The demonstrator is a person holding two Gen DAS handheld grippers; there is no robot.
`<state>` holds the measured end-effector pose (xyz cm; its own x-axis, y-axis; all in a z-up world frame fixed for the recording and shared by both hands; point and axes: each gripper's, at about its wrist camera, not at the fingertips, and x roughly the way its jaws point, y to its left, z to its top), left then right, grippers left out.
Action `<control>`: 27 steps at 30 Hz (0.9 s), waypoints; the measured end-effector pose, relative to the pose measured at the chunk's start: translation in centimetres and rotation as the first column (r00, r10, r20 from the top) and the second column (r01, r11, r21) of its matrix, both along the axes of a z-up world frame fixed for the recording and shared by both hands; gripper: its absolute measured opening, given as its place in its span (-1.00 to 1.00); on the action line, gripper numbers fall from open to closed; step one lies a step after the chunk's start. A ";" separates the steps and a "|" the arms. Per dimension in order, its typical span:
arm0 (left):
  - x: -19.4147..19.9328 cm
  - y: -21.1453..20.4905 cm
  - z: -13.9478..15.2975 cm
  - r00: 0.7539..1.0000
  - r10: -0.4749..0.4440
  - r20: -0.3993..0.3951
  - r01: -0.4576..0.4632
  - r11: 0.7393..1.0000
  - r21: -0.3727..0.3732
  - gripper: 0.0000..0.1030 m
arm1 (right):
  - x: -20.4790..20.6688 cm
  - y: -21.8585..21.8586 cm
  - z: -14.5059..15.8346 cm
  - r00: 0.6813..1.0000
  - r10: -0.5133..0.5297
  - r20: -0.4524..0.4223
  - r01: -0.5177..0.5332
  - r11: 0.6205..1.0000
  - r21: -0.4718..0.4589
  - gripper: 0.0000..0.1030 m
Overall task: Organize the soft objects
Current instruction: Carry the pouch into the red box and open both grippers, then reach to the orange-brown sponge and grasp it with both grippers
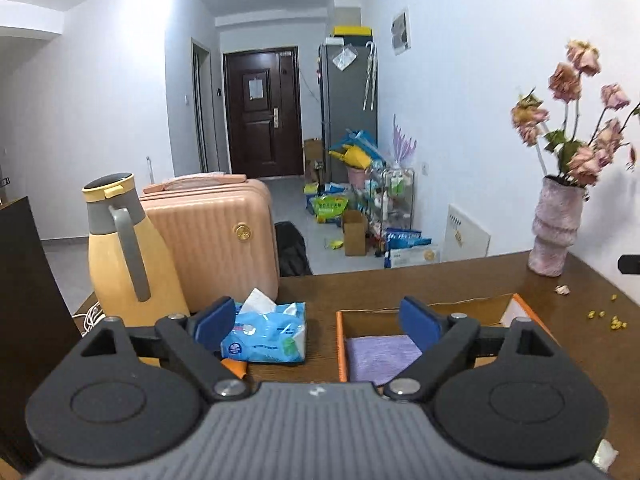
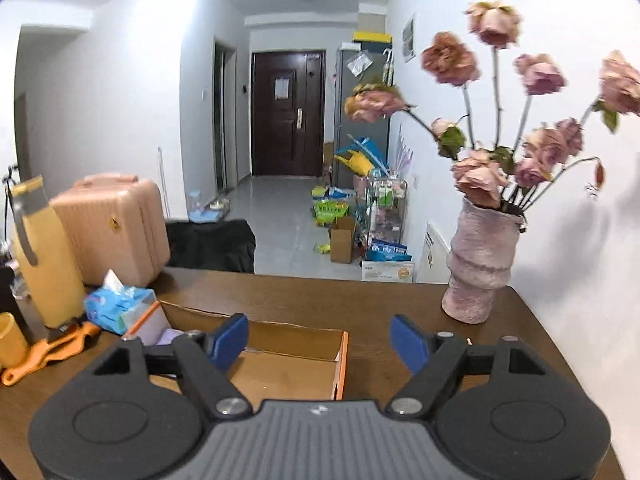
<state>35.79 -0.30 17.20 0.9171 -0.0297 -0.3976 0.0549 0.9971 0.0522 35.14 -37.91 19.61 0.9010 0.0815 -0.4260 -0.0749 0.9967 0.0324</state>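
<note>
A folded purple cloth (image 1: 380, 356) lies inside an open cardboard box with an orange rim (image 1: 341, 344) on the brown table. My left gripper (image 1: 318, 322) hovers above the box's left edge, open, nothing between its blue pads. A blue tissue pack (image 1: 268, 332) sits just left of the box. In the right wrist view the same box (image 2: 342, 364) lies below my right gripper (image 2: 318, 342), which is open and empty too. A sliver of the purple cloth (image 2: 170, 336) shows at the box's left end, with the tissue pack (image 2: 118, 308) beyond it.
A yellow jug (image 1: 128, 256) and a pink suitcase (image 1: 216, 236) stand at the table's left. A pink vase of dried roses (image 2: 478, 268) stands at the far right by the wall. An orange tool (image 2: 44, 354) and a yellow cup (image 2: 10, 340) lie at the left.
</note>
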 end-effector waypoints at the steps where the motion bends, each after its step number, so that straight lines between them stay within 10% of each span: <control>1: -0.6 -0.2 0.0 1.000 -0.002 0.011 0.002 1.000 -0.003 0.85 | -0.9 -0.1 0.1 1.000 0.000 0.014 0.000 1.000 0.002 0.51; 17: -18.1 -2.4 -12.0 0.978 -0.139 0.153 0.138 0.990 0.022 0.98 | -20.9 3.6 -12.4 0.977 0.073 0.199 -0.075 0.997 0.005 0.63; 27: -17.8 -6.2 -16.7 0.964 -0.257 0.067 0.250 0.962 0.108 0.98 | -21.0 5.7 -19.3 0.992 0.105 0.072 -0.110 0.992 0.059 0.57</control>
<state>17.98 -6.54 0.53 0.9132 -0.2300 -0.3363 0.2969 0.9409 0.1630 14.17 -32.17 0.30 0.9127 0.2041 -0.3540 -0.1855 0.9789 0.0860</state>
